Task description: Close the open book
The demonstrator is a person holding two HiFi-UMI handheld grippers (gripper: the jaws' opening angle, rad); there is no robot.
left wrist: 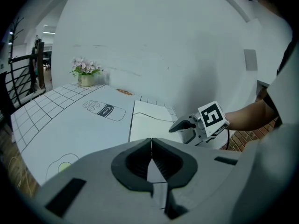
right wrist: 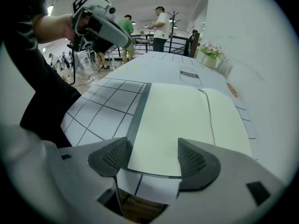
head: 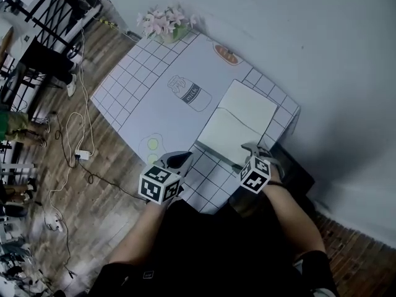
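Note:
An open book (head: 238,125) with pale blank pages lies flat on the right side of the table (head: 142,85). My right gripper (head: 257,148) hangs over the book's near edge with its jaws wide open. In the right gripper view that edge of the book (right wrist: 182,120) shows between the open right gripper (right wrist: 152,157) jaws, and the pads do not press on it. My left gripper (head: 176,161) hovers over the table's near edge, left of the book, shut and empty. The left gripper (left wrist: 150,160) view shows its jaws closed together, the book (left wrist: 149,120) ahead and the right gripper (left wrist: 187,127) beside it.
The grid-printed tablecloth carries a milk bottle picture (head: 190,93) and an egg picture (head: 151,144). A pot of pink flowers (head: 164,25) stands at the far corner. A white wall runs along the right. Cables (head: 80,153) lie on the wooden floor at left; people stand beyond.

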